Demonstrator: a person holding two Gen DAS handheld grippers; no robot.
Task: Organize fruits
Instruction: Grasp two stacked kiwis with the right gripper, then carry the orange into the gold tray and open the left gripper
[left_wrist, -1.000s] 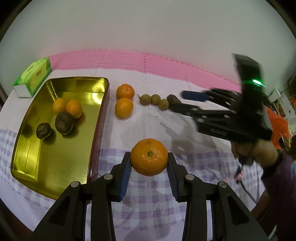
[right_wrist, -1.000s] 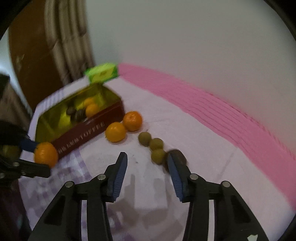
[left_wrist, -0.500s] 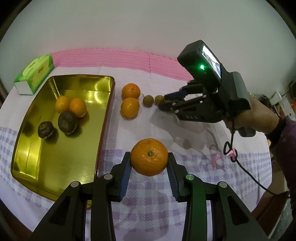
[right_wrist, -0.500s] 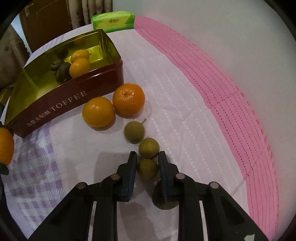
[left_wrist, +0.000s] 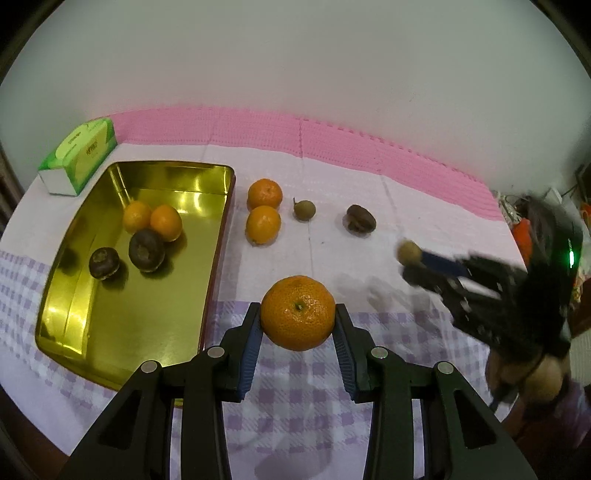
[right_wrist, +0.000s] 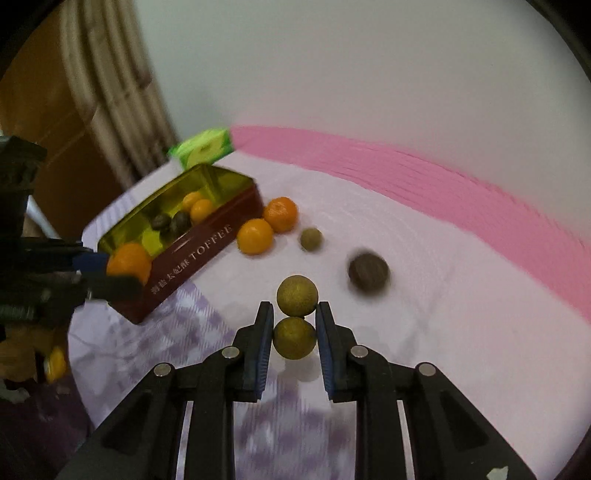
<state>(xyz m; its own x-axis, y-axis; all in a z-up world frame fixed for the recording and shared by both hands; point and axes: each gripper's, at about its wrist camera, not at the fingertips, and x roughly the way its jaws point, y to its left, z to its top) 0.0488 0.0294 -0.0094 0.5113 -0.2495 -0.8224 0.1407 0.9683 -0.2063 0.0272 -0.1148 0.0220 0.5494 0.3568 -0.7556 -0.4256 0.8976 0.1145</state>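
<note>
My left gripper (left_wrist: 297, 319) is shut on a tangerine (left_wrist: 298, 312), held above the tablecloth just right of the gold toffee tin (left_wrist: 74, 325). The tin holds two small oranges (left_wrist: 153, 222) and two dark fruits (left_wrist: 147, 249). My right gripper (right_wrist: 294, 322) is shut on two joined small green-brown fruits (right_wrist: 294, 337), lifted off the cloth; it shows blurred in the left wrist view (left_wrist: 413, 258). On the cloth lie two tangerines (left_wrist: 263, 208), one green-brown fruit (left_wrist: 304, 210) and a dark brown fruit (left_wrist: 361, 218).
A green tissue box (left_wrist: 79, 157) stands behind the tin at the back left. A pink mat (left_wrist: 332, 136) runs along the white wall. A curtain and brown door (right_wrist: 74, 103) stand past the table's left end.
My right gripper closed on the pair of small green-brown fruits beside the dark fruit, lifted them and pulled back to the right. My left gripper kept holding the tangerine near the tin.
</note>
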